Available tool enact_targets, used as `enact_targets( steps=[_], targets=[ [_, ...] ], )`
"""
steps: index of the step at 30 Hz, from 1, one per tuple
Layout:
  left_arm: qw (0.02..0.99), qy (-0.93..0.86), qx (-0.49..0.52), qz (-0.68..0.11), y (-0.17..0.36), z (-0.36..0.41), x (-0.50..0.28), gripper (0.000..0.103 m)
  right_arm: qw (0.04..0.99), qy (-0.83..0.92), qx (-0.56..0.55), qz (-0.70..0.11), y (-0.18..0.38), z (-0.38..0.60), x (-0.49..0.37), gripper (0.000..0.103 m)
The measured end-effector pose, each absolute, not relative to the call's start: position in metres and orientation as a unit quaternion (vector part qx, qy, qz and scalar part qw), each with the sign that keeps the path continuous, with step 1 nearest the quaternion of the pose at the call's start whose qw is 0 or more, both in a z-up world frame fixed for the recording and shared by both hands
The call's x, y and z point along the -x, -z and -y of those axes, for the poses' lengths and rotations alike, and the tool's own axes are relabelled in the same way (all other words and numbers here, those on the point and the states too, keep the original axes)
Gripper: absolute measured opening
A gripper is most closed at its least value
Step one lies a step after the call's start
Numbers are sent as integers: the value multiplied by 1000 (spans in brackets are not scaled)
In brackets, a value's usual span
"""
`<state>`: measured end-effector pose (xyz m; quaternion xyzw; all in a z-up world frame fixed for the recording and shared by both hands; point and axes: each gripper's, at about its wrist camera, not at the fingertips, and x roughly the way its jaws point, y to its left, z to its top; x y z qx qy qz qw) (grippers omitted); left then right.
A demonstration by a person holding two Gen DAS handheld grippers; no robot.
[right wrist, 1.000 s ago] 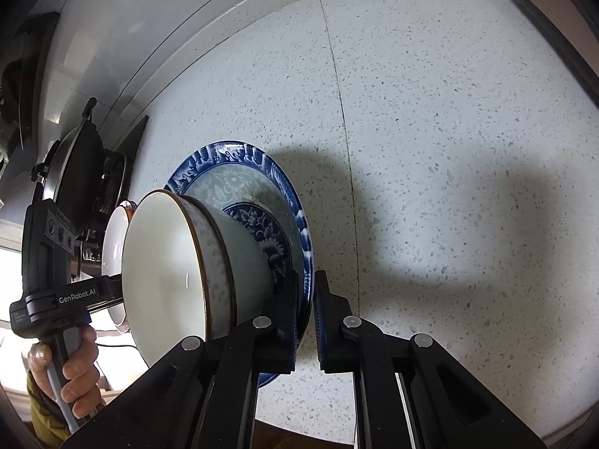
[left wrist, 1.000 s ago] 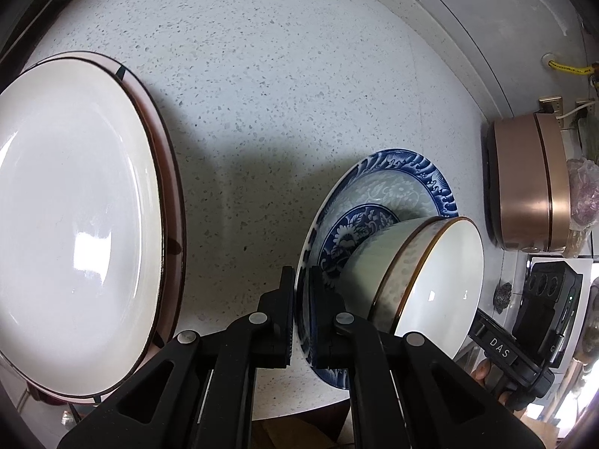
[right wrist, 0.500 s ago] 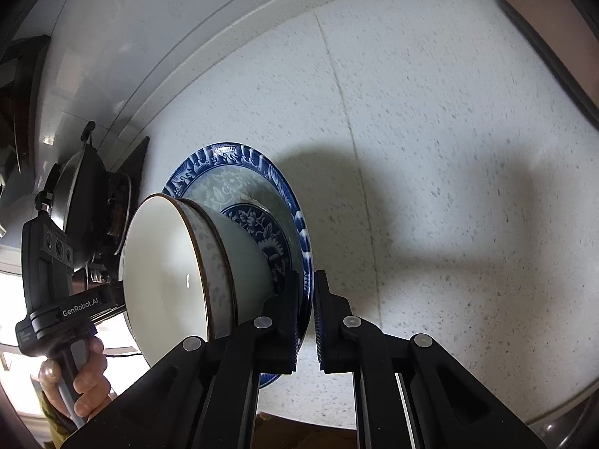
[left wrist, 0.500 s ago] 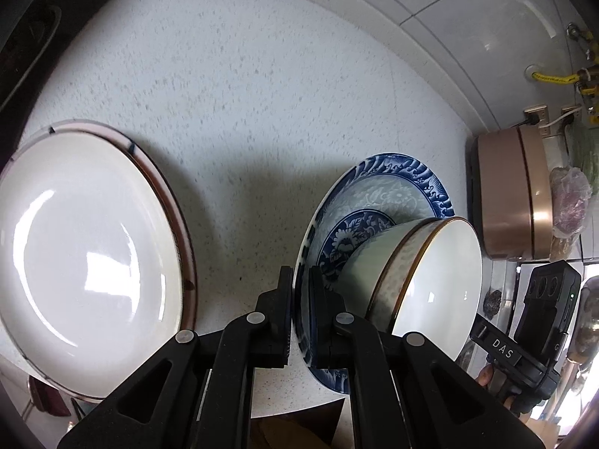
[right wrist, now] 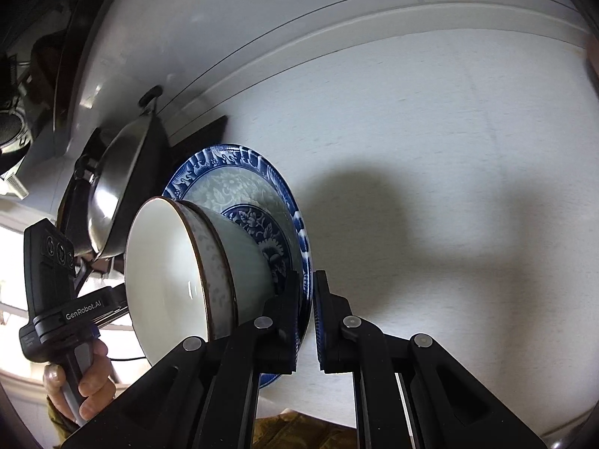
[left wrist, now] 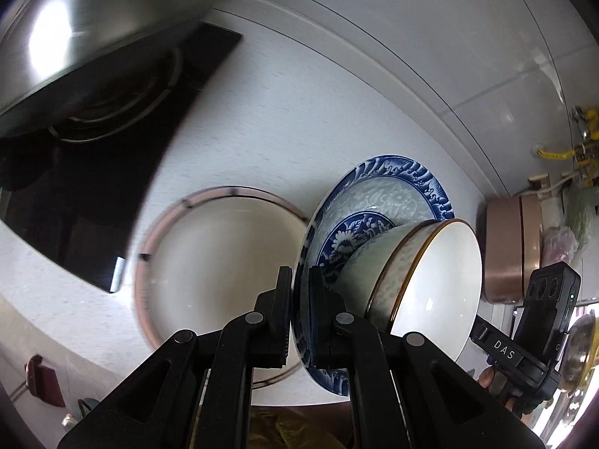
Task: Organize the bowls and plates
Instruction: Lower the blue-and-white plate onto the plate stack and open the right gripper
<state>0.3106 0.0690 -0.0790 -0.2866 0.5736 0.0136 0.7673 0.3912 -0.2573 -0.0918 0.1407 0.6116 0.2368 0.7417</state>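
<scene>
The blue-patterned plate [left wrist: 389,194] is held clear of the speckled countertop [left wrist: 299,112], gripped at opposite edges of its rim by both tools. The left gripper [left wrist: 299,299] is clamped on the rim at one side; the right gripper [right wrist: 309,303] is clamped on the rim at the other. A white bowl [left wrist: 430,280] with a brown-edged rim rests inside the plate, touching its patterned centre.

Surroundings: a white plate with a pink rim [left wrist: 224,262] lies on the countertop just beside the held plate in the left wrist view. A black cooktop [left wrist: 93,187] occupies the countertop beyond it, with a steel wok [left wrist: 93,18] on the burner. A copper-coloured pot [left wrist: 513,247] stands near the wall at the far right. A person's hand [right wrist: 86,381] grips the left tool's handle.

Change from one second ago: the white plate appears smaller and farther from the camera, and the cooktop and wok have entered the left wrist view. Both grips on the rim are unchanged.
</scene>
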Motion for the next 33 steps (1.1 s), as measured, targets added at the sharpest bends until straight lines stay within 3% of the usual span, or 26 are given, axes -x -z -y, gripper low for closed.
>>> enact_targets(
  steps=[11,18,33],
  targets=[
    [741,-44,306,-597,128,-129,-267,3,708,-241,-125,-652,149,202,-381,8],
    [730,-34,308,-610,156,-126,-274,3,709,-220,-119,-660,170,178,-388,8],
    [727,-13,314,-610,164,-125,-282,3,717,-218,-123,-650,164,178,-373,8]
  ],
)
